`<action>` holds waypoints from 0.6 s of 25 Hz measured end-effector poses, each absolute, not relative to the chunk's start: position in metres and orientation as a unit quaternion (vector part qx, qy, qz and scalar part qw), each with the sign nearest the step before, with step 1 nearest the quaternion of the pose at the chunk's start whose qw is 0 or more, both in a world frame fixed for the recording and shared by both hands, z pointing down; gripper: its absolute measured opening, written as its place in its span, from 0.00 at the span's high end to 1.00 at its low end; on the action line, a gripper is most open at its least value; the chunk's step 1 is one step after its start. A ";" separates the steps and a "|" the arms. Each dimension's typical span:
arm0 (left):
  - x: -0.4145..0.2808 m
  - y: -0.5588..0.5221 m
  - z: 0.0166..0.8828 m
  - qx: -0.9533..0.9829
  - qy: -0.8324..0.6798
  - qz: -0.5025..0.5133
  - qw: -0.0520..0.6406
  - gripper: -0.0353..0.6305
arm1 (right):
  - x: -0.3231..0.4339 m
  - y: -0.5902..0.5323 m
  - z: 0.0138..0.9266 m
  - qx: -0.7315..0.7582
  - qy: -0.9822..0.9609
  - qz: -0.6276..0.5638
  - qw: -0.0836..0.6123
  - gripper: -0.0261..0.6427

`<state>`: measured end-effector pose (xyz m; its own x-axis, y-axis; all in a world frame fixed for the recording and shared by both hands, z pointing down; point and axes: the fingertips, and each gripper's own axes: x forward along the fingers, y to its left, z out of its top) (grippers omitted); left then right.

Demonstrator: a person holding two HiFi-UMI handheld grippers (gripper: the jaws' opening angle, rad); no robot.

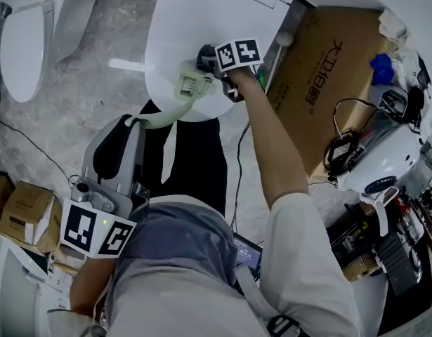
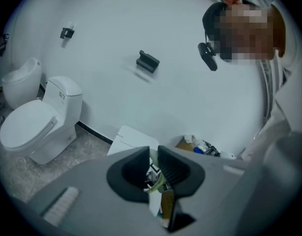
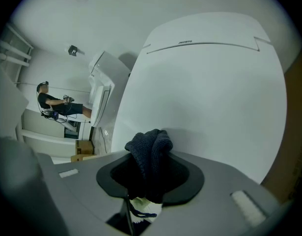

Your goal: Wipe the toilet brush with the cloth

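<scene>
Left gripper (image 2: 153, 167): clamping the toilet brush (image 1: 170, 111) handle.
Right gripper (image 3: 151, 173): pinching the cloth (image 3: 150, 151), holding it at the brush head (image 1: 190, 84).
Progress: wiping seemingly proceeding; completion unclear.

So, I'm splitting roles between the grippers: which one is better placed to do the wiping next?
Right, I'd say. The right gripper is shut on the cloth, close by the head of the toilet brush. The left gripper is shut on its handle, so it better steadies.
</scene>
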<state>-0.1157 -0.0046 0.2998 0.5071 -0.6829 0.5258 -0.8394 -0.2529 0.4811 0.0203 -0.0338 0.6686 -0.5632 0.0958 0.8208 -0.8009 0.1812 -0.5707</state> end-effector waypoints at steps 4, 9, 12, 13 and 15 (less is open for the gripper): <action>-0.116 -0.004 0.300 0.784 -0.486 0.107 0.371 0.95 | 0.029 -0.031 0.668 0.272 -0.664 0.575 0.393 0.78; -0.115 -0.003 0.300 0.784 -0.489 0.107 0.368 0.95 | 0.042 -0.025 0.667 0.279 -0.663 0.563 0.407 0.78; -0.116 -0.004 0.299 0.784 -0.490 0.107 0.366 0.95 | 0.048 -0.022 0.666 0.282 -0.663 0.556 0.415 0.78; -0.116 -0.004 0.299 0.784 -0.491 0.107 0.366 0.95 | 0.049 -0.021 0.666 0.281 -0.663 0.554 0.417 0.78; -0.115 -0.004 0.299 0.783 -0.492 0.106 0.366 0.95 | 0.053 -0.018 0.665 0.279 -0.664 0.549 0.424 0.78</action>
